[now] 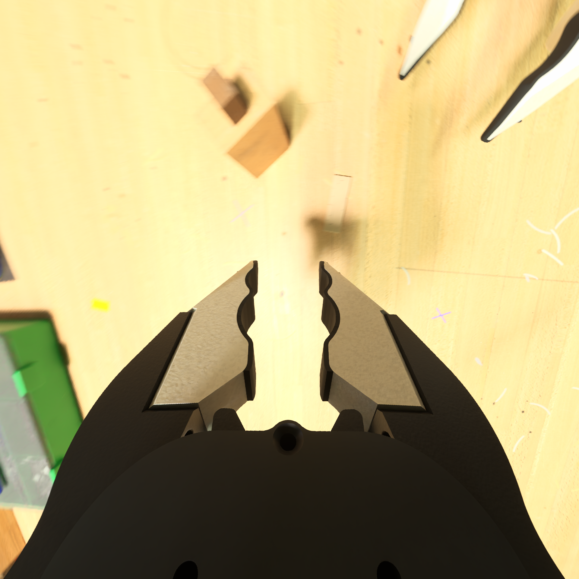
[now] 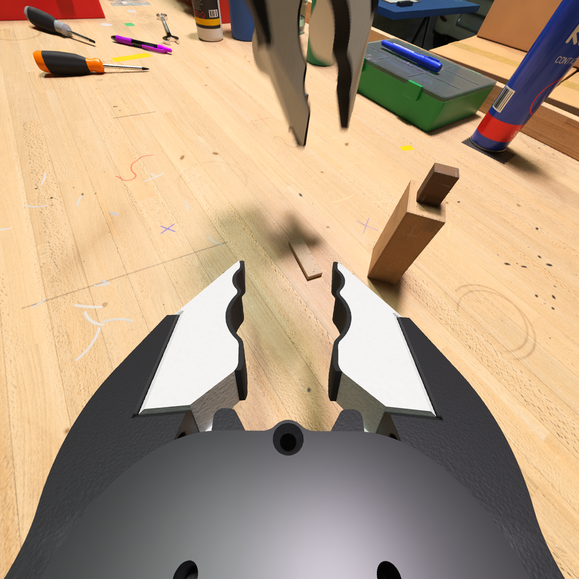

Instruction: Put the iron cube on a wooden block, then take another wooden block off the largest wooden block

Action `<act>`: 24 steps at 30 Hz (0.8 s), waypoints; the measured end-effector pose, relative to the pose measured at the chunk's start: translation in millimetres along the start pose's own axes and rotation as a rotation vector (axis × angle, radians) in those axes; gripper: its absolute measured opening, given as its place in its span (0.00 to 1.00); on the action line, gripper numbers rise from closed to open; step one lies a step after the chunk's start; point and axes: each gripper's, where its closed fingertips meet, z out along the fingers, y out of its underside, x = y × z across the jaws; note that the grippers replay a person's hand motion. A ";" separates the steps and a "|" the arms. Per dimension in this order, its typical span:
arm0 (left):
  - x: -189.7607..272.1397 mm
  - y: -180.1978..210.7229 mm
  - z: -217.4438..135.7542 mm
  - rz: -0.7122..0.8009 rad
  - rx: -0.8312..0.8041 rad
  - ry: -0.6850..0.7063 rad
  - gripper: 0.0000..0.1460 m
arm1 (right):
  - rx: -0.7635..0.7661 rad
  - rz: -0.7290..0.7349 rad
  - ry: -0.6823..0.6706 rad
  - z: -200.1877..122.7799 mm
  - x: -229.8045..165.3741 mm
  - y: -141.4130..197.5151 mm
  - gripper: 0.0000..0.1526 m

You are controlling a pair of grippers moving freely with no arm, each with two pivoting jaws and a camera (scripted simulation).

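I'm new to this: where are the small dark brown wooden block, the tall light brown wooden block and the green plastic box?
small dark brown wooden block (image 2: pixel 437 185), right wrist view, front face.
tall light brown wooden block (image 2: pixel 404 241), right wrist view, front face.
green plastic box (image 2: pixel 429 109), right wrist view, front wall.

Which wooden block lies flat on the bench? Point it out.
The thin pale block, just ahead of the right gripper. The big block stands upright, and the small dark block sits on top of it.

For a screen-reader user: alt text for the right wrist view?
An open, empty hand-held gripper points over a workbench at a thin wooden slat; right of it, a small dark block sits atop a larger wooden block.
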 end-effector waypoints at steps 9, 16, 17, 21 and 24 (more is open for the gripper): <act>-111.6 101.3 -86.6 -0.323 0.057 -0.231 0.36 | -0.008 -0.009 -0.007 1.5 -2.1 0.5 0.36; -138.0 210.9 -59.4 -0.360 -0.016 -0.165 0.36 | -0.009 -0.006 -0.011 1.8 -1.8 1.5 0.36; -138.6 223.0 -52.8 -0.368 -0.031 -0.151 0.36 | -0.010 -0.006 -0.009 2.1 -1.5 1.9 0.36; -140.7 256.8 -31.4 -0.383 -0.066 -0.112 0.38 | -0.014 0.000 -0.012 3.8 -0.6 3.4 0.36; -140.2 267.7 -19.3 -0.371 -0.077 -0.089 0.38 | -0.027 0.004 -0.013 6.2 0.2 6.1 0.36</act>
